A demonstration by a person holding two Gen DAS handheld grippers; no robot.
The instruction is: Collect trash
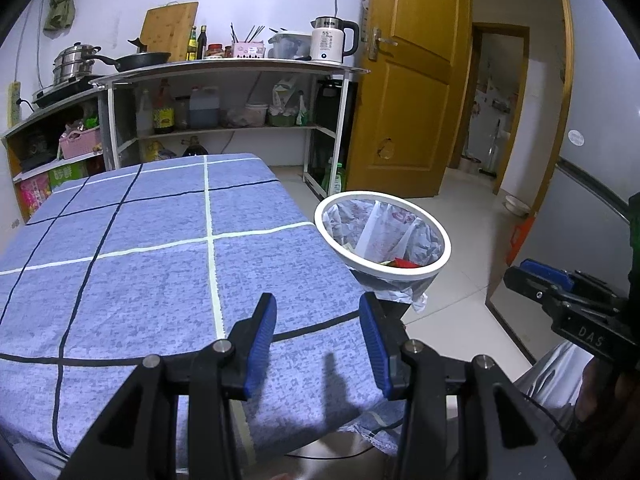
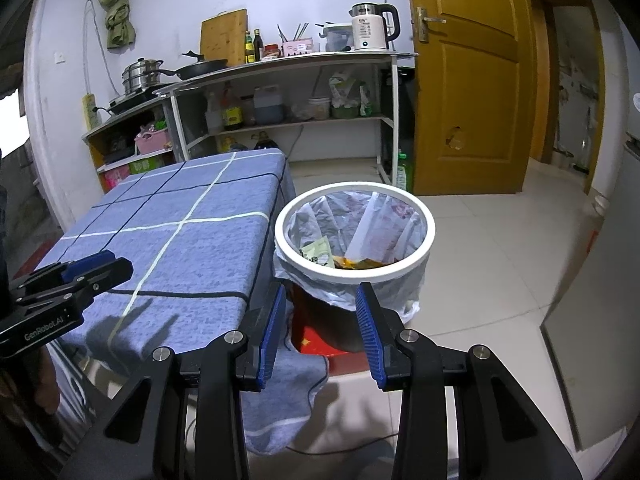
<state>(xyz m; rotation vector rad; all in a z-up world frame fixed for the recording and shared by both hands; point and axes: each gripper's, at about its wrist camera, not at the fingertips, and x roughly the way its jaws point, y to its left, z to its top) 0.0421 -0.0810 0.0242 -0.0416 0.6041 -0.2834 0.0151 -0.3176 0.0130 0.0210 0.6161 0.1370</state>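
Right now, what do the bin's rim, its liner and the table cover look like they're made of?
Bin rim: smooth white plastic, probably; slight sheen.
Liner: thin translucent plastic film, crinkled, draped over the rim.
Table cover: woven fabric, matte blue with a mottled weave, hanging softly at the edge.

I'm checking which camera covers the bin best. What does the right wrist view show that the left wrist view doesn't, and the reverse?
Only the right wrist view: deeper into the bin, with a pale green wrapper and orange-brown trash, plus the red stool under the bin.

Only the left wrist view: a red scrap in the bin, and more of the tablecloth, which is bare.

Both: the blue checked tablecloth, the white-rimmed lined bin beside it, the kettle, the yellow door, and the left gripper and right gripper, open with nothing between their fingers.
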